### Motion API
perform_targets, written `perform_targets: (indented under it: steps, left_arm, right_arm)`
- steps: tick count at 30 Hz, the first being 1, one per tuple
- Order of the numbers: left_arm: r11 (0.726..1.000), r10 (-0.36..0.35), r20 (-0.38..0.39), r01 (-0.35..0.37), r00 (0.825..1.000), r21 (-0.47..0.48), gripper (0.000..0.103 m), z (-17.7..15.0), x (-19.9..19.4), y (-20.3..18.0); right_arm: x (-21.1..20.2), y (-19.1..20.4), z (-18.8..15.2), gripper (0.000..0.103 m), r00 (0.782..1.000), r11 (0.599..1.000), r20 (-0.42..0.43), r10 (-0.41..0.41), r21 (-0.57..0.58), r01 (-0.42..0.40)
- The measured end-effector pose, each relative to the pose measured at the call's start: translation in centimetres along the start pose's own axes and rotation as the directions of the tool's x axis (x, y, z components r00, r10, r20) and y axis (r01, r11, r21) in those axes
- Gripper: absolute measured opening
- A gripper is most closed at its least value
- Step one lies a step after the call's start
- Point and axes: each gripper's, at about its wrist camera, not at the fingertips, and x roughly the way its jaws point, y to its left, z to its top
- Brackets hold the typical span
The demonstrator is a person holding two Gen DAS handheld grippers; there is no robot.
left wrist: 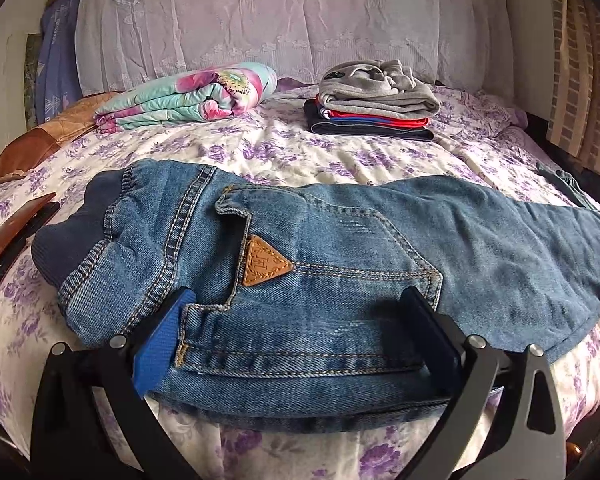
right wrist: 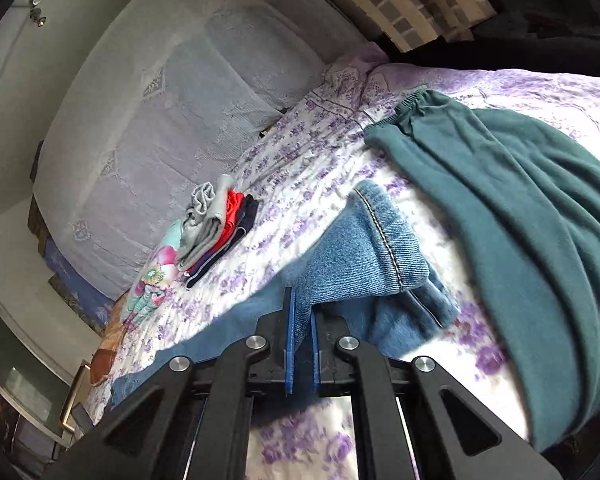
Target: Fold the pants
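A pair of blue jeans (left wrist: 340, 248) lies flat across the floral bed sheet (left wrist: 284, 152), with the ribbed waistband at the left and the legs running off to the right. My left gripper (left wrist: 296, 320) stands open, and its two fingers straddle the seat of the jeans near the bed's front edge without pinching it. In the right wrist view the picture is rolled sideways. There my right gripper (right wrist: 302, 332) is shut on the denim of a jeans leg (right wrist: 364, 256), just short of the stitched cuff, with the cloth pinched between the blue pads (right wrist: 289, 340).
A stack of folded clothes (left wrist: 372, 100) and a rolled floral quilt (left wrist: 188, 96) sit at the back by the lace-covered headboard (left wrist: 260, 12). A brown case on a dark slab (left wrist: 12, 240) lies at the left. Teal pants (right wrist: 520, 220) lie spread beside the jeans' cuff.
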Motion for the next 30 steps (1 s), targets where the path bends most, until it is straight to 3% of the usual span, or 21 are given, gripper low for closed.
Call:
perform_targets:
  steps: [3,5,6,9,11,13,14,16,18,19,20,21,22,23,25,27,30]
  left_arm:
    - [1.0,-0.002,-0.006,0.002,1.0,0.004,0.099,0.1,0.1,0.0]
    - [1.0,-0.002,-0.025,0.002,1.0,0.014,0.099,0.2,0.0,0.0]
    - [1.0,-0.004,-0.038,0.004,0.999,0.016,0.098,0.3,-0.1,0.0]
    - [0.998,-0.055,-0.066,0.054,0.996,-0.013,0.098,1.3,-1.3,0.5]
    - [0.997,-0.071,-0.022,0.07,0.997,-0.011,0.098,2.1,-2.9,0.2]
    - [0.998,-0.065,0.009,0.065,0.998,0.019,0.098,3.1,-4.0,-0.8]
    - [0.998,-0.051,0.02,0.05,0.998,0.031,0.098,3.4,-4.1,-1.3]
    - [0.998,-0.016,0.042,0.013,0.999,0.059,0.098,3.6,-3.9,-2.5]
    - [0.992,0.054,0.026,-0.056,0.998,0.109,0.098,3.0,-2.7,-3.6]
    - [0.981,0.124,0.009,-0.124,0.992,0.149,0.098,2.4,-1.6,-4.0]
    - [0.966,0.186,-0.021,-0.179,0.982,0.186,0.099,1.5,-0.4,-3.9]
    - [0.969,0.173,-0.038,-0.164,0.984,0.186,0.099,0.6,0.3,-3.4]
    - [0.984,0.127,-0.022,-0.123,0.992,0.128,0.099,0.1,-0.2,-2.2]
    - [0.992,0.089,-0.039,-0.085,0.995,0.089,0.099,-0.1,-0.6,-1.2]
    - [1.0,0.009,-0.059,-0.008,0.998,0.029,0.099,0.3,-1.7,0.5]
    - [0.999,-0.016,-0.004,0.016,1.0,-0.047,0.098,1.3,-3.6,1.6]
    - [0.989,-0.113,0.097,0.122,0.989,-0.085,0.098,3.2,-6.1,1.4]
  right_arm:
    - [2.7,-2.7,-2.0,0.007,0.989,0.994,-0.102,-0.105,-0.013,0.104]
    - [2.4,-3.3,-2.1,0.008,0.994,0.997,-0.077,-0.073,0.033,0.076]
    - [1.9,-2.6,-1.8,0.014,0.993,0.995,-0.077,-0.092,0.023,0.094]
    - [-1.3,0.6,-0.8,0.014,0.986,0.98,0.035,-0.16,-0.117,0.163]
    - [-3.4,2.8,-0.8,0.017,0.961,0.942,0.158,-0.225,-0.218,0.256]
    - [-4.1,5.4,-1.4,0.038,0.933,0.889,0.265,-0.245,-0.323,0.325]
    - [-3.5,6.8,-1.9,0.059,0.941,0.87,0.263,-0.214,-0.386,0.306]
    - [-0.8,9.3,-3.1,0.065,0.968,0.825,0.198,-0.157,-0.512,0.239]
    - [3.7,11.1,-5.3,0.073,0.984,0.755,0.046,-0.169,-0.636,0.159]
    - [6.7,11.3,-6.7,0.073,0.975,0.73,-0.088,-0.202,-0.677,0.09]
    - [9.2,11.0,-8.1,0.078,0.949,0.708,-0.18,-0.257,-0.704,0.059]
    - [9.4,11.3,-8.9,0.078,0.959,0.672,-0.118,-0.257,-0.735,0.09]
    - [9.1,12.0,-9.2,0.078,0.962,0.653,-0.095,-0.255,-0.751,0.099]
    - [9.0,12.6,-8.7,0.078,0.96,0.658,-0.135,-0.245,-0.75,0.063]
    - [7.8,13.9,-6.7,0.077,0.977,0.707,-0.18,-0.11,-0.706,-0.05]
    - [7.7,16.2,-4.7,0.077,0.984,0.74,-0.179,0.007,-0.661,-0.125]
    - [10.4,20.6,-3.2,0.076,0.955,0.746,-0.249,0.16,-0.603,-0.282]
